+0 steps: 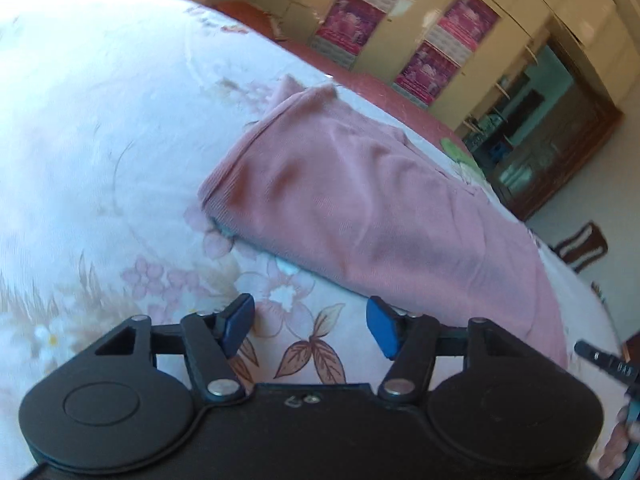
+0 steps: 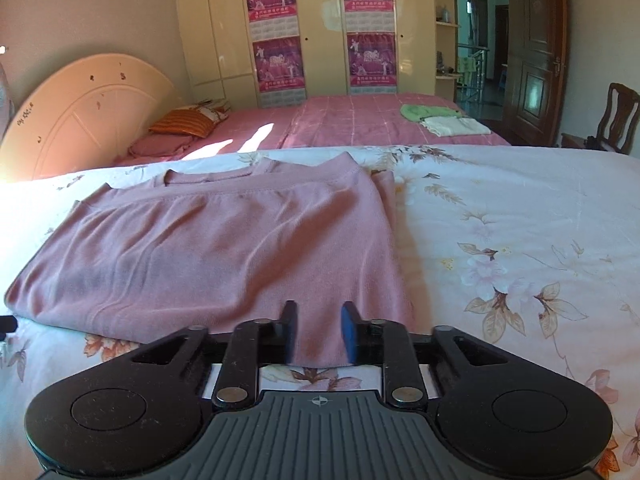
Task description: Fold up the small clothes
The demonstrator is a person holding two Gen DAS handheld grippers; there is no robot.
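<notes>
A pink knit top (image 2: 220, 248) lies folded flat on the floral bedsheet (image 2: 520, 220), neckline toward the far side. My right gripper (image 2: 319, 332) is at its near right corner, with its blue pads closed on a bunch of the pink fabric. In the left wrist view the same top (image 1: 360, 200) stretches away up and to the right. My left gripper (image 1: 310, 328) hangs open over the bare floral sheet (image 1: 100, 140) just in front of the top's edge, with nothing between its fingers.
A second bed with a pink cover (image 2: 360, 120) stands beyond, carrying a green cloth (image 2: 424, 112) and a folded white one (image 2: 456, 125). A cream headboard (image 2: 88, 112) leans at the left, a wardrobe (image 2: 320, 28) stands behind, and a wooden chair (image 2: 616, 120) is at the right.
</notes>
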